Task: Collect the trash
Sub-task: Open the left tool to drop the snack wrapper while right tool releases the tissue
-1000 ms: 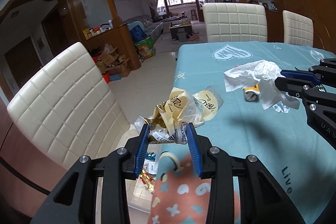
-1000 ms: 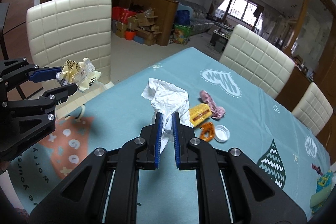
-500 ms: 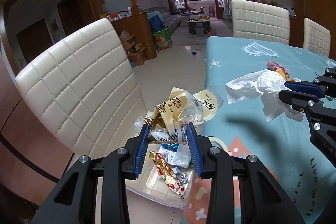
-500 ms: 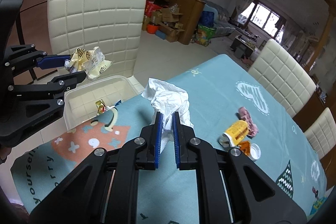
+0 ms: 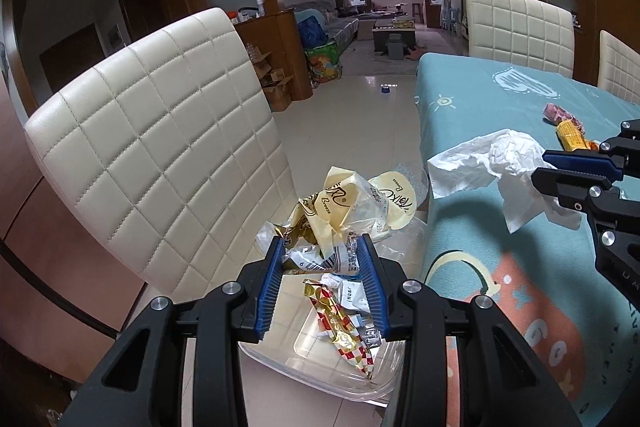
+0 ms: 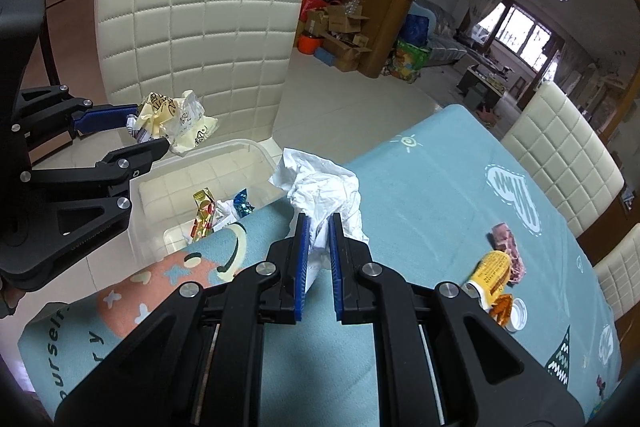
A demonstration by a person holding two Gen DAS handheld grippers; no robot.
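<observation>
My left gripper [image 5: 322, 247] is shut on a bunch of crumpled yellow and clear wrappers [image 5: 352, 203], held above a clear plastic bin [image 5: 320, 367] on the chair seat beside the table. The bin holds a red-gold wrapper [image 5: 340, 327] and other scraps. My right gripper [image 6: 318, 227] is shut on a crumpled white tissue [image 6: 320, 183], held over the table's left edge. The left gripper [image 6: 144, 135] with its wrappers [image 6: 176, 119] and the bin [image 6: 200, 183] also show in the right wrist view. The tissue [image 5: 496, 167] and right gripper [image 5: 556, 167] show in the left wrist view.
A teal tablecloth [image 6: 420, 187] covers the table. On it lie a yellow tube [image 6: 492, 271], a pink wrapper [image 6: 508, 243], an orange piece and a white cap [image 6: 516, 315]. Cream quilted chairs [image 6: 196, 27] stand around the table, one right behind the bin.
Both grippers have moved left off the table toward the chair. The left gripper now holds its wrappers over the bin; the right has carried the tissue to the table's edge.
</observation>
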